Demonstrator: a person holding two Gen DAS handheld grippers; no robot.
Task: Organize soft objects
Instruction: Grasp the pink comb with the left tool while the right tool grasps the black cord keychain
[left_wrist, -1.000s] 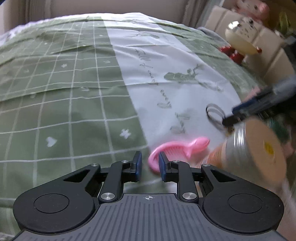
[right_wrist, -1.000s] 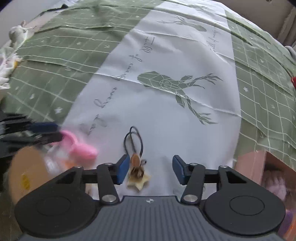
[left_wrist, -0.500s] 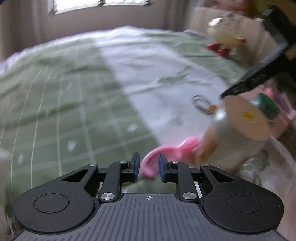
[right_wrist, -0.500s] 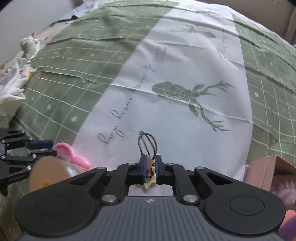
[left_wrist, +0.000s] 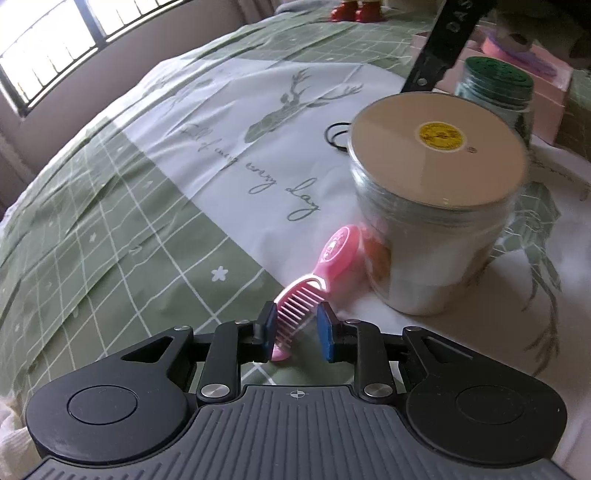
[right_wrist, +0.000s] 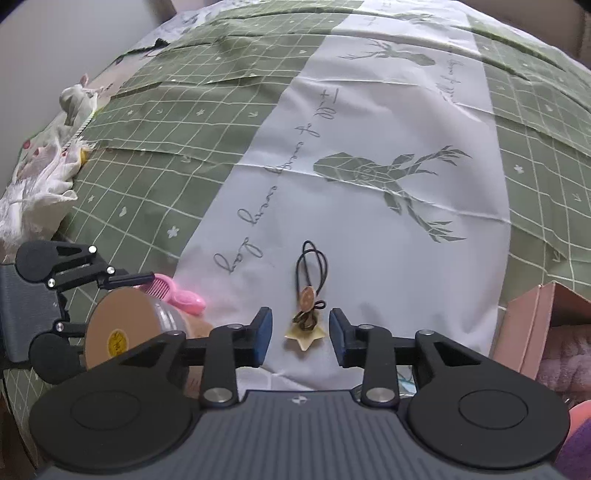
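Left gripper (left_wrist: 295, 326) sits low over the bedspread (left_wrist: 110, 229), and its blue pads bracket the toothed end of the pink comb (left_wrist: 314, 284). The left pad looks to be on the comb's edge, but there's a sliver of daylight on the right side, so whether it truly pinches I cannot tell. The comb slants up and to the right, its round handle end just beside a clear jar (left_wrist: 436, 221) with a tan lid and a yellow sticker. Behind that jar stands a second jar (left_wrist: 495, 85) with a dark green lid, and past it a pink box (left_wrist: 554, 92) at the bed's edge.

Over to the right gripper (right_wrist: 300, 338): fingers spread wide, nothing between them but cloth and the charm end of a hair tie (right_wrist: 310, 291). The tie lies flat on the white stripe, its yellowish star nearest the camera, sitting between the two pads without touching either, and its black loops run away up the sheet. To the left in this view, the other gripper, comb and tan-lidded jar cluster together. At the right edge, the pink box stands open with something fluffy and pink inside. Further up the stripe there's script lettering, then a printed deer (right_wrist: 391, 177). Far left, a crumpled white cloth (right_wrist: 40, 177) lies at the bed's edge.
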